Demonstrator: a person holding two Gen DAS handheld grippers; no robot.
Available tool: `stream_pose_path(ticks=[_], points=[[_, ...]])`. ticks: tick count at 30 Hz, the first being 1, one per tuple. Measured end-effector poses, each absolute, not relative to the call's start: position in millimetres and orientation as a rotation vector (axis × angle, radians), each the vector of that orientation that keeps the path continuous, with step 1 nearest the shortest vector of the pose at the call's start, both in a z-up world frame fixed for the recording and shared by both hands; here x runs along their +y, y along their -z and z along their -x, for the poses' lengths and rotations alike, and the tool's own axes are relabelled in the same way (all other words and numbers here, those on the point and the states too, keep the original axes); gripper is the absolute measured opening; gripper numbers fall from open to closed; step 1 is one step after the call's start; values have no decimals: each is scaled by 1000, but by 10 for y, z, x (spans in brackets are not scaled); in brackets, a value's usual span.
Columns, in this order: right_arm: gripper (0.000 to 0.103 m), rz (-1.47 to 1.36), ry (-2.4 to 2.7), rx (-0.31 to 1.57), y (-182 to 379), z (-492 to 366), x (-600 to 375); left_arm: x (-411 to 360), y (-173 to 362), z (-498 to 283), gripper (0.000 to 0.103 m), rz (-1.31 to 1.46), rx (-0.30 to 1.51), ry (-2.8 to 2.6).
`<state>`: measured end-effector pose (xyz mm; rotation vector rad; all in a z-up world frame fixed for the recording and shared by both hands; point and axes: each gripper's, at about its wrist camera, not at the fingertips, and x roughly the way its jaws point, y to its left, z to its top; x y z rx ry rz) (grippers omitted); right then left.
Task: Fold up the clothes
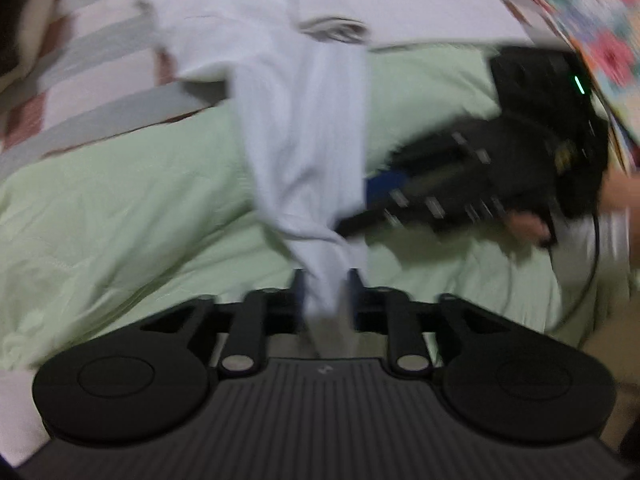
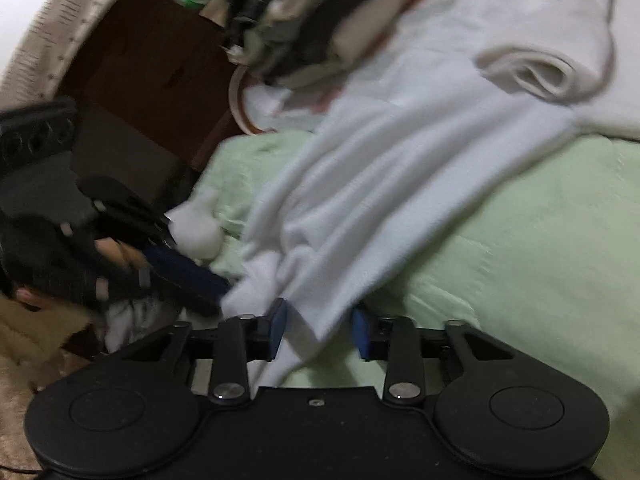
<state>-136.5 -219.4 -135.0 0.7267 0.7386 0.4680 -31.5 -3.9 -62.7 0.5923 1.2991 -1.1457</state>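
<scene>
Nearest in the left wrist view, the left gripper (image 1: pixel 326 292) has its fingers pressed together on a bunched edge of the white garment (image 1: pixel 304 128). In the right wrist view, the right gripper (image 2: pixel 320 326) has its blue pads (image 2: pixel 360 330) standing apart with a fold of the garment lying between them. The cloth stretches away over a pale green bedsheet (image 1: pixel 120 208). Farther off lie a striped blanket (image 1: pixel 92 80) and a heap of clothes (image 2: pixel 320 28); both views are blurred.
</scene>
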Motion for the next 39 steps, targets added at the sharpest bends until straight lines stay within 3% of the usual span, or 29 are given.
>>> stream_pose_path(ticks=[2,7,10,12,14,20,23,25,27,35,37,38,39], points=[[6,-729,-494,677,1287,1383,-2218,-44,642,393,43,-593,1295,1192],[6,-697,-488,545,1064,1298,-2343,-33,711,312,43,-568,1330,1164],[6,-638,-409,512,892,1088,-2504,-20,639,49,36,-490,1281,1108],[6,-577,-319,514,840,921,-2616,-20,591,-158,16,-449,1253,1037],[6,-520,-232,535,837,717,-2720,5,568,-375,6,-413,1244,940],[6,-477,-74,694,1080,268,-2959,284,641,-752,5,-405,1232,715],[6,-499,-45,715,1163,326,-2995,266,545,-552,12,-494,1128,845],[6,-510,-35,711,1164,354,-3008,137,484,-348,24,-553,1053,966],[6,-510,-29,709,1153,399,-3001,11,450,-171,45,-599,995,1036],[6,-568,-37,651,1012,505,-3023,-319,741,-119,51,-698,1059,927],[6,-548,-31,662,1006,497,-3026,-224,755,-354,44,-579,1132,887],[6,-534,-27,672,1012,485,-3027,-167,756,-481,19,-508,1179,872],[6,-520,-23,682,1018,473,-3027,-119,753,-587,5,-449,1215,860]])
